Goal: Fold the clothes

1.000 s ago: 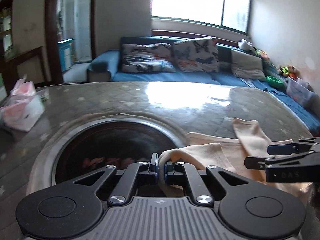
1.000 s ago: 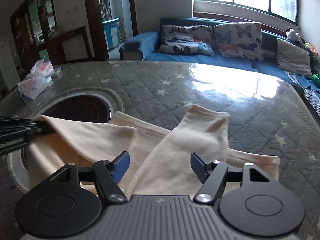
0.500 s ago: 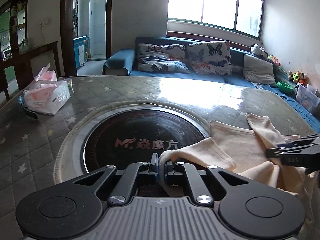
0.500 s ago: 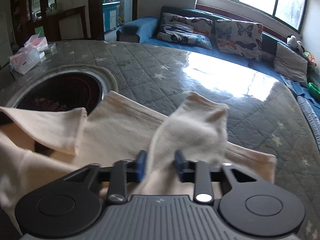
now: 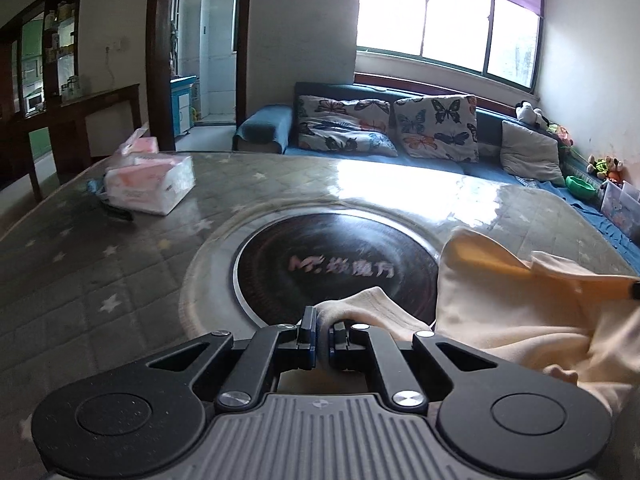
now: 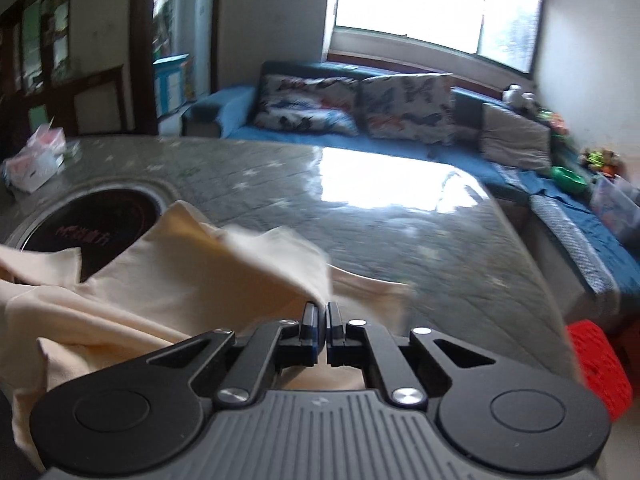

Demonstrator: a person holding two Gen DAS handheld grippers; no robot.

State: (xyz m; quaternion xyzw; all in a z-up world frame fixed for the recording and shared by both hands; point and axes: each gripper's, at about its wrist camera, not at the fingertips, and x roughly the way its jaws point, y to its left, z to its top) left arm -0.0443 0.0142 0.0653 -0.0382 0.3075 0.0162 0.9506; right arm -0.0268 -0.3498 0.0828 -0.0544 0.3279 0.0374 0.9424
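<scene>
Both tools are clamped on cloth. The left gripper [image 5: 323, 334] has its jaws pressed together on a bunched edge of the cream garment [image 5: 520, 320], with the fabric rising in a small hump just ahead of the tips. The right gripper [image 6: 323, 330] has its jaws drawn nearly together, and a fold of the same cream garment [image 6: 192, 280] runs into the narrow gap between them; the right view is blurred, so which edge it holds cannot be told.

The garment lies on the quilted, star-patterned table [image 5: 100, 280], draped partly over the rim of the dark round cooktop [image 5: 340, 268] set into it. From the left view most of the cloth sits to the right of the left gripper — loosely heaped, with one pointed flap standing up and several overlapping layers.

Assessment of progress: early. No flat, squared fold is visible; the cloth is rumpled and uneven, and a portion near the camera hangs slack below the right gripper. Two grip points are secured, which I judge to be the start of spreading or carrying one side across. Remaining, as far as can be seen — tensioning the cloth, laying it flat, making each fold and smoothing the result.

A tissue pack [image 5: 150, 184] sits at the far left of the table, well apart from the work.
</scene>
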